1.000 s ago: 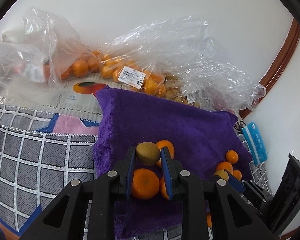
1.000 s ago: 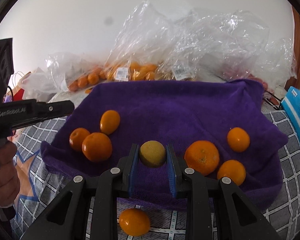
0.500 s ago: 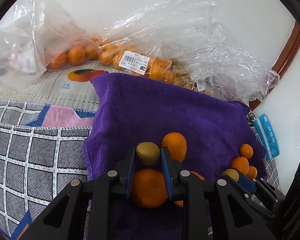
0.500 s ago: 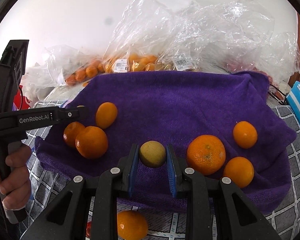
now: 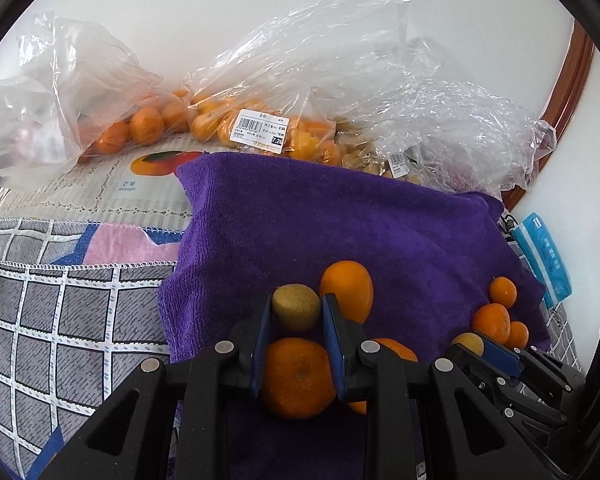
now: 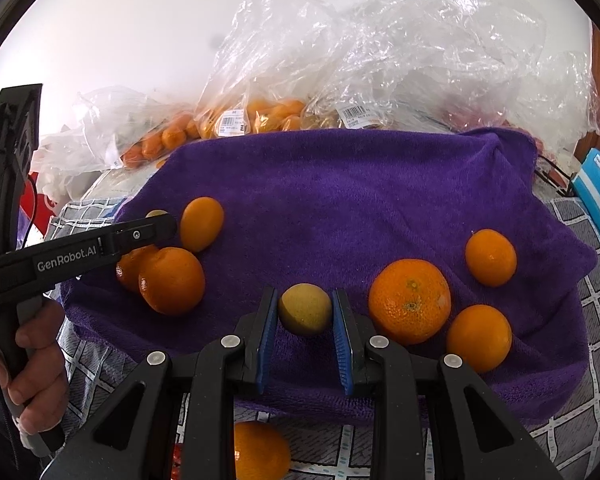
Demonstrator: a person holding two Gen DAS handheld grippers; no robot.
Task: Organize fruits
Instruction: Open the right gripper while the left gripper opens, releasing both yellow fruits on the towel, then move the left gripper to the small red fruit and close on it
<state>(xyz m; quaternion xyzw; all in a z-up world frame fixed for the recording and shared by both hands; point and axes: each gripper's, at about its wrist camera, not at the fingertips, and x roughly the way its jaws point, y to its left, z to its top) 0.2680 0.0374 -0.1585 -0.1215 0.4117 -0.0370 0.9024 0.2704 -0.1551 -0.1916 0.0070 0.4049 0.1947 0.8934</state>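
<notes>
My left gripper (image 5: pixel 296 308) is shut on a small yellow-green fruit (image 5: pixel 296 306), held over the left end of the purple towel (image 5: pixel 340 220). Below it lie a big orange (image 5: pixel 298 376) and an oval orange (image 5: pixel 348 290). My right gripper (image 6: pixel 305 310) is shut on a second yellow-green fruit (image 6: pixel 305 309), just above the towel's (image 6: pixel 340 184) near edge. To its right rest a large orange (image 6: pixel 410 300) and two smaller ones (image 6: pixel 491 257) (image 6: pixel 479 338). The left gripper (image 6: pixel 156 224) enters the right wrist view from the left, above an orange (image 6: pixel 172 280).
Clear plastic bags of oranges (image 5: pixel 260 128) (image 6: pixel 260 116) are heaped against the white wall behind the towel. A grey checked cloth (image 5: pixel 60 320) covers the surface on the left. A blue packet (image 5: pixel 544 256) lies at the right. One orange (image 6: pixel 260 452) sits off the towel, below the right gripper.
The left gripper has sunk toward the towel with its fruit, so the oranges under it look larger. In the right wrist view it has reached further in over the left oranges. The right gripper has stayed put.
</notes>
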